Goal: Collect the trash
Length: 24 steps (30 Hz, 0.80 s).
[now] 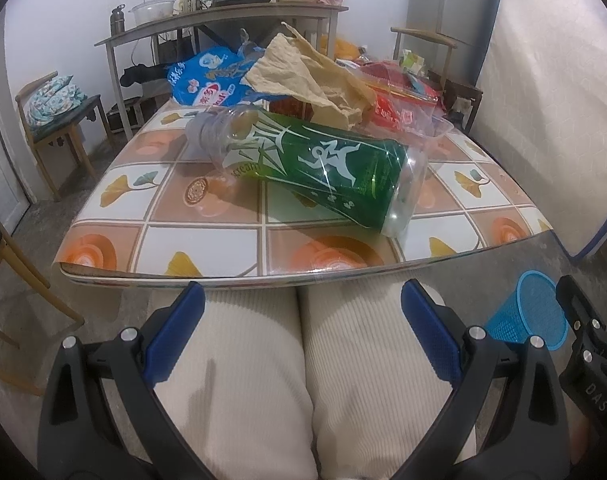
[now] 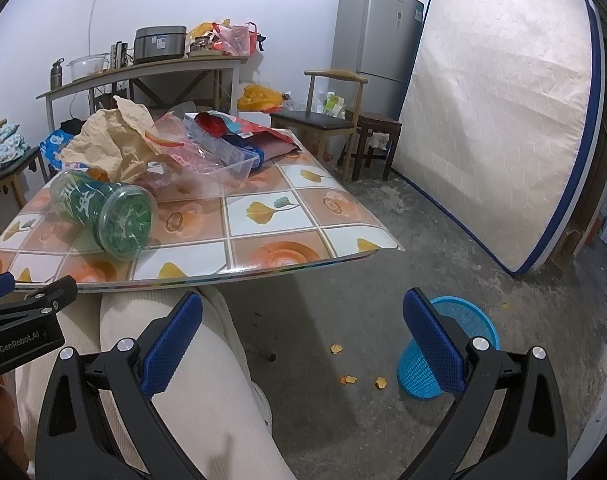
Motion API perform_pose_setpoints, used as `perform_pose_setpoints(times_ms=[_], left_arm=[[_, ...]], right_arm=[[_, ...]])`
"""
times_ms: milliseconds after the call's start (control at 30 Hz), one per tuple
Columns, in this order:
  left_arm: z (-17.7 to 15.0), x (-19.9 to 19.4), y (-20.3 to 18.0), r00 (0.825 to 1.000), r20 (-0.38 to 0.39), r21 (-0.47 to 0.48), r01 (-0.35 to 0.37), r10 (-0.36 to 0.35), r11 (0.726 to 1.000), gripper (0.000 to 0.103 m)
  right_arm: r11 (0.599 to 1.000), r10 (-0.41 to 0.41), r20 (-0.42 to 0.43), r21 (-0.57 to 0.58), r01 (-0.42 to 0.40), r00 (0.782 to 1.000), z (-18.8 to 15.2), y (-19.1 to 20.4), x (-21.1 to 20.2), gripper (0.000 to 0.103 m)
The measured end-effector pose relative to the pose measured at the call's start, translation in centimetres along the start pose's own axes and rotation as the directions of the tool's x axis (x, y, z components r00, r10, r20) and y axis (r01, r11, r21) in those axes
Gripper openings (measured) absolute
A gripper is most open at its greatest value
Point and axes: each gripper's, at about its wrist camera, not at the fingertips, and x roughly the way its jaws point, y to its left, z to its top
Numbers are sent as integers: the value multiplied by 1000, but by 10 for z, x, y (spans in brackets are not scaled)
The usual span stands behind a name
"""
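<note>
A green-labelled plastic bottle (image 1: 315, 168) (image 2: 103, 212) lies on its side on the tiled table (image 1: 207, 240) (image 2: 287, 216). Behind it sit crumpled tan paper (image 1: 315, 76) (image 2: 111, 140), a blue snack bag (image 1: 203, 80), red wrappers (image 1: 399, 100) and a clear plastic tray (image 2: 223, 168). A blue mesh waste basket (image 1: 535, 312) (image 2: 435, 360) stands on the floor to the right. My left gripper (image 1: 303, 300) is open above the person's lap, short of the table edge, holding nothing. Over the floor, beside the basket, my right gripper (image 2: 303, 308) is open and empty.
The person's cream-trousered knees (image 1: 303, 360) are under the table edge. Small orange scraps (image 2: 343, 364) lie on the concrete floor. A mattress (image 2: 495, 128) leans on the right wall, with a fridge (image 2: 371, 32), chairs (image 2: 323, 120) and a cluttered side table (image 1: 223, 20) behind.
</note>
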Motion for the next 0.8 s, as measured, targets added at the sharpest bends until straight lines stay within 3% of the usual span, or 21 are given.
perform_pose_setpoints(times_ms=[800], left_arm=[[-2,-5,-1,999,33,4,-10,10,1000,95]], right_arm=[[1000,4,8,-1,-4,1000,-1,2,-2,98]])
